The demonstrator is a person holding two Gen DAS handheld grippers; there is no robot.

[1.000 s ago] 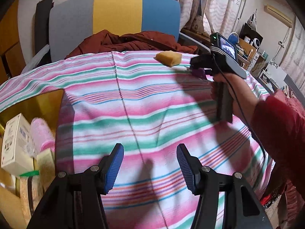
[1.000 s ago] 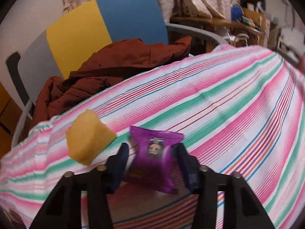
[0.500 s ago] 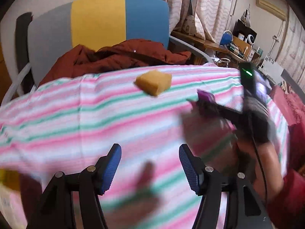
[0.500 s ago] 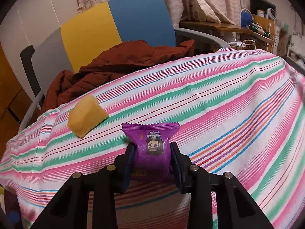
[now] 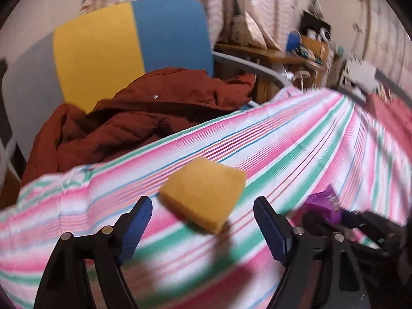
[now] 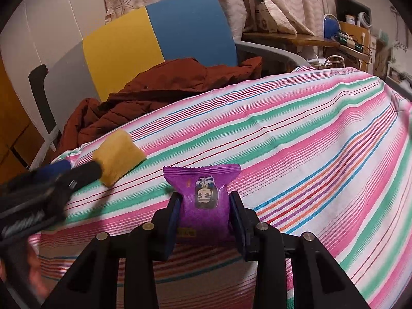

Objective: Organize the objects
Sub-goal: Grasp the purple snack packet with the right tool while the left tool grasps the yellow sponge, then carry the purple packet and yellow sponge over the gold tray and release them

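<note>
Two grippers: right gripper (image 6: 204,209) clamps purple cartoon-face packet (image 6: 203,200), print unreadable; left gripper (image 5: 203,222) is opening, jaws empty.

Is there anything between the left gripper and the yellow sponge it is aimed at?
Nothing visible. The left gripper has its jaws opening wide, and the yellow sponge lies on the striped cloth just ahead of the fingertips, with bare cloth between. The right gripper, shut on the purple snack packet, sits off to the side, not in the path.

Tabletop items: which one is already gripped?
The purple snack packet, pinched between the right tool's fingers. The yellow sponge lies free on the striped cloth, ahead of the left tool, whose jaws are opening.
</note>
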